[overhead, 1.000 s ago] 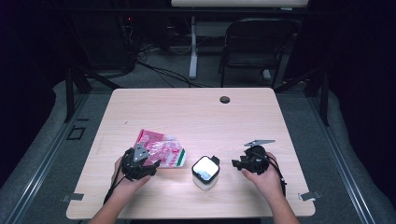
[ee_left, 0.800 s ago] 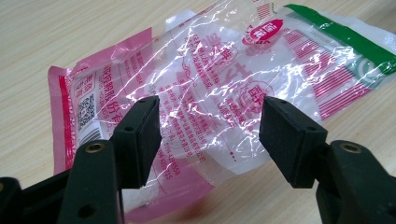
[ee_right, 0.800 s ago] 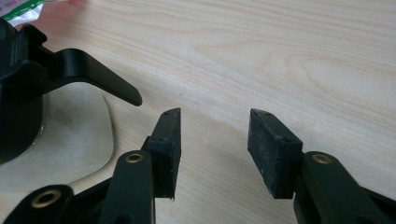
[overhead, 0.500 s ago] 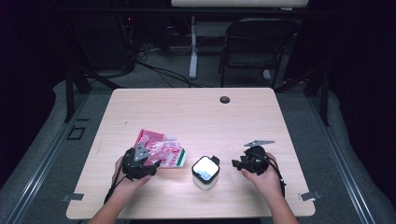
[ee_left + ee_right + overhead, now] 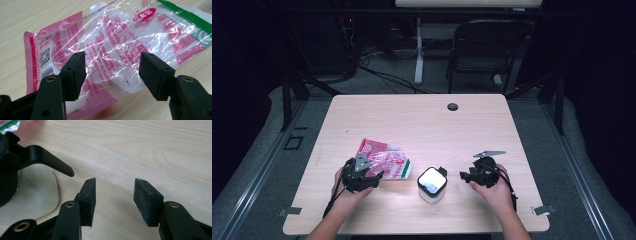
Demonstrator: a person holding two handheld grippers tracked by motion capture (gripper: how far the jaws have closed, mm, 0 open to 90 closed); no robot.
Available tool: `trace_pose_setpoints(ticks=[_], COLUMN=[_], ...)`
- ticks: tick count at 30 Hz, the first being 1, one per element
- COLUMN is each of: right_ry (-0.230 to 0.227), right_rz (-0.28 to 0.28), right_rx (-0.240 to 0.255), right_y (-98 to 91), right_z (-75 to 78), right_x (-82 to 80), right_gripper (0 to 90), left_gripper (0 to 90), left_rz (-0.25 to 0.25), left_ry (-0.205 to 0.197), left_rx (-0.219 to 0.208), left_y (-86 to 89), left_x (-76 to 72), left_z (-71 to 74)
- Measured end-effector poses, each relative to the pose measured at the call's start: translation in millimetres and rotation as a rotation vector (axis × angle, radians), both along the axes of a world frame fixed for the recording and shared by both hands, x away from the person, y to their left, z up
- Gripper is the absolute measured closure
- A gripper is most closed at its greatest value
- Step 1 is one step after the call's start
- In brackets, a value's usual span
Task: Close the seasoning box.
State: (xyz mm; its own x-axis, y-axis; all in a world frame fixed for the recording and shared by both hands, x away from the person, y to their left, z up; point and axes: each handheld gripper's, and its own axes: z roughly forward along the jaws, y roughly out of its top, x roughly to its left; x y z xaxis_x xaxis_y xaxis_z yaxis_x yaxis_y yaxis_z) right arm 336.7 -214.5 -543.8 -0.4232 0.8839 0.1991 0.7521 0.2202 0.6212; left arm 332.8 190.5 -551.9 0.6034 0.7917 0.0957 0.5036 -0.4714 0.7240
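Left claw (image 5: 112,72) and right claw (image 5: 115,200) both held with jaws apart.

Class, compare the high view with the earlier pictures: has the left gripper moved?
No. The left gripper sits at the same spot over the pink packet's near edge, just as far from the white container.

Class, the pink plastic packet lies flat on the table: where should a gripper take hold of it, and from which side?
Grip the pink packet at its near crinkled edge, coming low from the person's side. It lies flat, so only the edge fits between the left gripper's open jaws.
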Motion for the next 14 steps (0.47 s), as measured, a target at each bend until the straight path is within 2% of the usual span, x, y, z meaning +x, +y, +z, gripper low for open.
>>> trace_pose_setpoints(ticks=[8, 14], right_ry=[-0.001, -0.008], right_rz=[0.001, -0.004], right_rx=[-0.003, 0.031], right_y=[-1.3, -1.6], right_z=[0.2, 2.4], right_x=[0.3, 1.0], right_gripper=[52.7, 52.2], left_gripper=[38.8, 38.8], left_rz=[0.001, 0.001], left_ry=[0.001, -0.004], left_rx=[-0.002, -0.004], left_y=[0.0, 0.8], left_x=[-0.1, -1.3], left_z=[0.1, 0.3])
